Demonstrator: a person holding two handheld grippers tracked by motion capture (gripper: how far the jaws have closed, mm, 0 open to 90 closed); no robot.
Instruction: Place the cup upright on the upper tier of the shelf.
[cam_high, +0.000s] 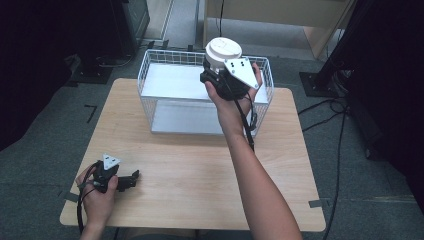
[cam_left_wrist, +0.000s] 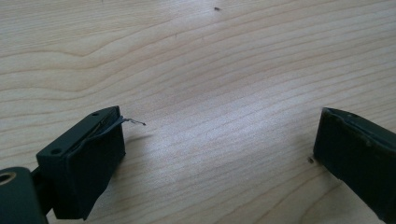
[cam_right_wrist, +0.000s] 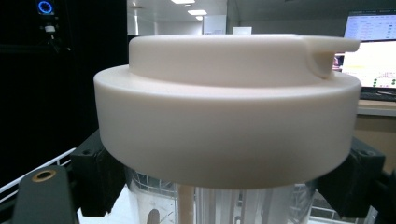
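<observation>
A clear jar with a thick white lid (cam_high: 223, 50) is held upright over the white wire basket (cam_high: 146, 75) at the table's far side. My right gripper (cam_high: 218, 70) is shut on it just below the lid. In the right gripper view the lid (cam_right_wrist: 224, 107) looms close, the clear body (cam_right_wrist: 233, 205) sits under it, and a black finger (cam_right_wrist: 95, 177) presses each side. My left gripper (cam_high: 131, 179) rests on the wooden table (cam_high: 200, 165) near the front left corner. It stands open (cam_left_wrist: 219, 135) with bare wood between its jaws.
The basket has a white floor and a grey panel (cam_high: 187, 117) along its near side. Black stands and cables (cam_high: 330, 107) lie on the carpet around the table. A lit monitor (cam_right_wrist: 371, 51) stands in the room beyond.
</observation>
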